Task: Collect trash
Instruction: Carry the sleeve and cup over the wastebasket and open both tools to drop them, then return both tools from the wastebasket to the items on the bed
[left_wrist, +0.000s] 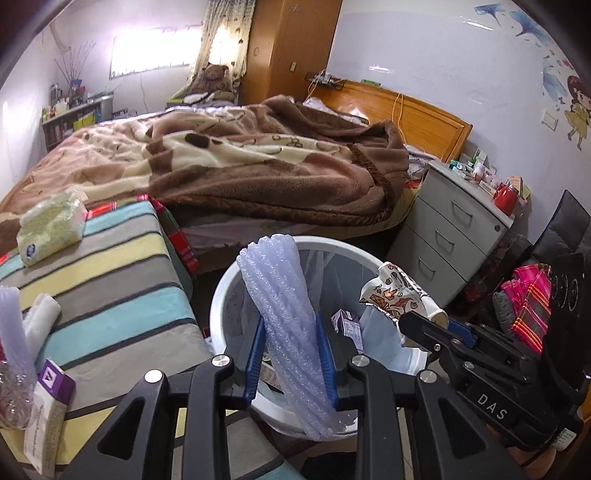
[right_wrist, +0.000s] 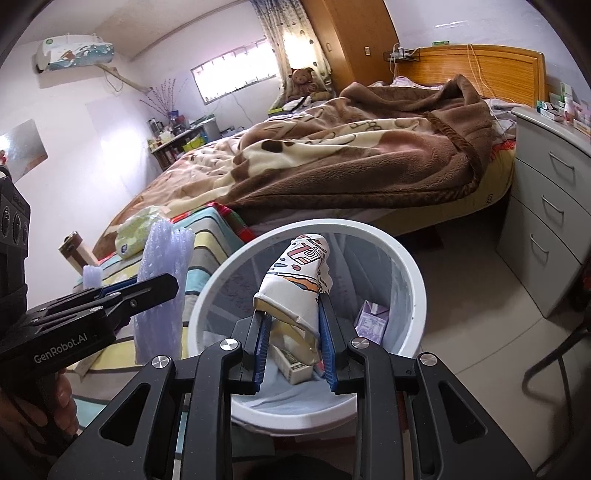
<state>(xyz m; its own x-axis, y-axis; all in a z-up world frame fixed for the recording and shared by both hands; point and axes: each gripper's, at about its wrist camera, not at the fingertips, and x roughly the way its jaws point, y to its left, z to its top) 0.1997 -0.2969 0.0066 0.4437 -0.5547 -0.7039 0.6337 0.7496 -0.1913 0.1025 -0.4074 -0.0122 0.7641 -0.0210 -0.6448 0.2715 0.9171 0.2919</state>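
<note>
Left wrist view shows the left tongs (left_wrist: 290, 354) pinching a roll of pale bubble wrap (left_wrist: 280, 295), held upright over the near rim of the white trash bin (left_wrist: 221, 295). Beside them the right tongs (right_wrist: 293, 339) pinch a crumpled patterned paper cup (right_wrist: 295, 291), hanging directly above the bin's mouth. Both pieces look ready to drop, though neither is let go yet.

Inside the lined bin, a purple carton (right_wrist: 373, 317) already lies against the wall and a small box (right_wrist: 293, 365) sits at the bottom, so I judge the collecting to be partly done. More remains on the striped table (left_wrist: 110, 280) to the left: a purple-and-white box (left_wrist: 51, 406) at the near edge, a crinkled clear wrapper (left_wrist: 11, 398) just beside it, another bit of bubble wrap (left_wrist: 11, 325) and a white foam roll (left_wrist: 42, 314). A green tissue pack (left_wrist: 51, 225) lies farther back; whether it counts as trash I cannot tell.

Around this, the bed with its brown blanket (left_wrist: 258, 158) stands behind the bin, and a grey drawer cabinet (left_wrist: 447, 236) to the right. Nothing blocks the bin's opening; the two tongs are close to each other, so they might bump on release
</note>
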